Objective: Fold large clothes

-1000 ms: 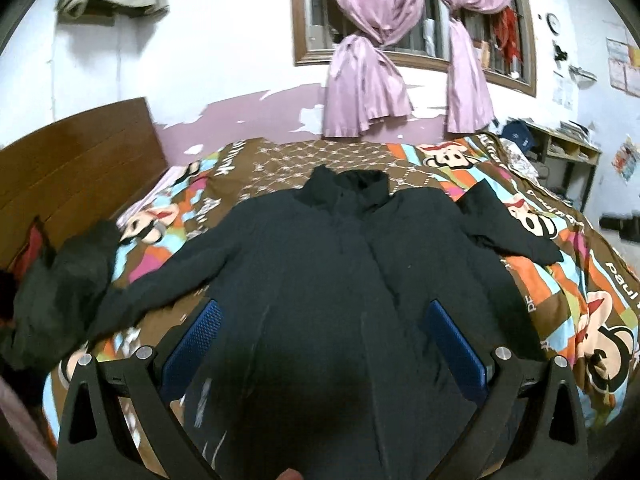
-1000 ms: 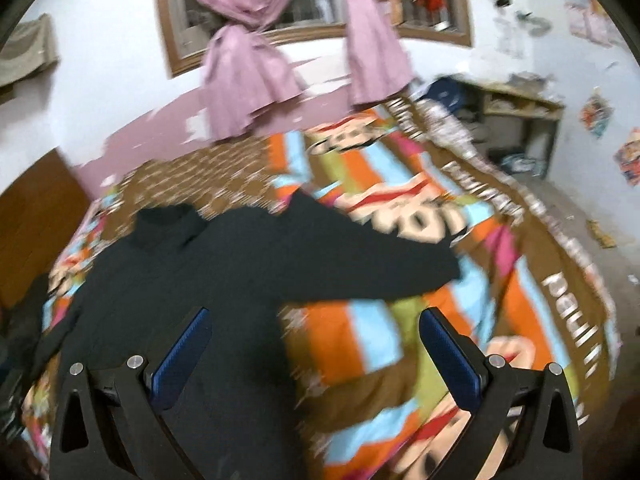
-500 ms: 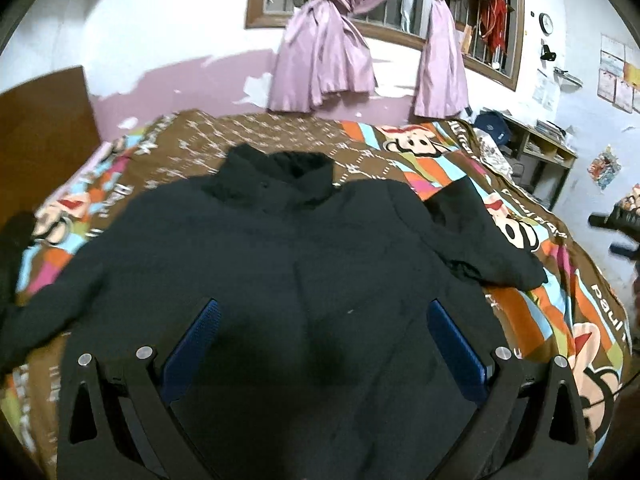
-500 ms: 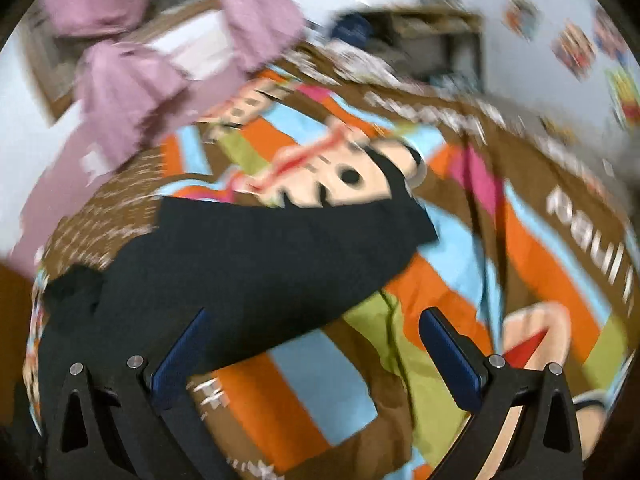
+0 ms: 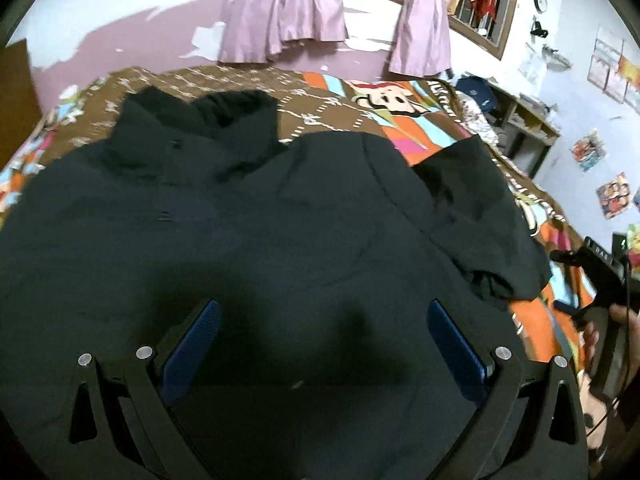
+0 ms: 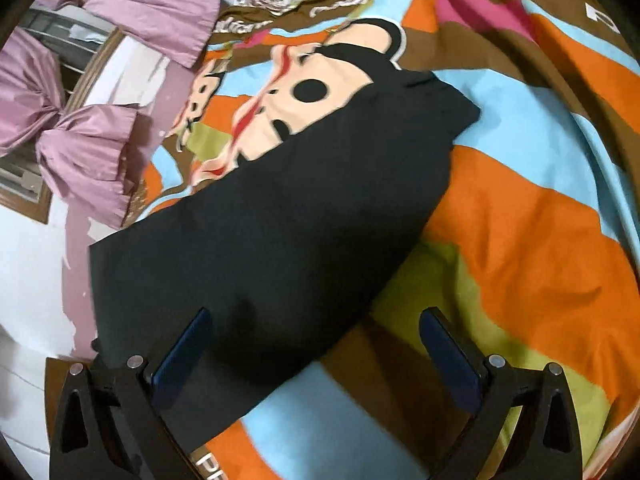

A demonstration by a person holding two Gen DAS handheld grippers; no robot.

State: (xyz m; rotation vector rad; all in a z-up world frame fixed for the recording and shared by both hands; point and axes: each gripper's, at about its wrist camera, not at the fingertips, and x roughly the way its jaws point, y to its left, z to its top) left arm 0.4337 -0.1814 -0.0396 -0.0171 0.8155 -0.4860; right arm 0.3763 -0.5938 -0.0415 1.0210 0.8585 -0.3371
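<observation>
A large black jacket (image 5: 256, 240) lies spread flat on the bed, collar toward the far wall. My left gripper (image 5: 320, 344) is open and empty, hovering over the jacket's lower body. The jacket's right sleeve (image 6: 304, 208) lies stretched out across the bedspread. My right gripper (image 6: 316, 356) is open and empty, just above the sleeve's upper part, with the cuff further ahead. The right gripper also shows at the right edge of the left wrist view (image 5: 600, 280), held in a hand.
The bed carries a bright cartoon-monkey bedspread (image 6: 520, 184). Pink curtains (image 5: 288, 12) hang at the window on the far wall. A cluttered shelf unit (image 5: 520, 120) stands to the bed's right. The wooden headboard (image 5: 16, 84) is at the left.
The left gripper has moved forward and lower over the jacket. The right gripper has swung right and down toward the right sleeve, which now fills its view.
</observation>
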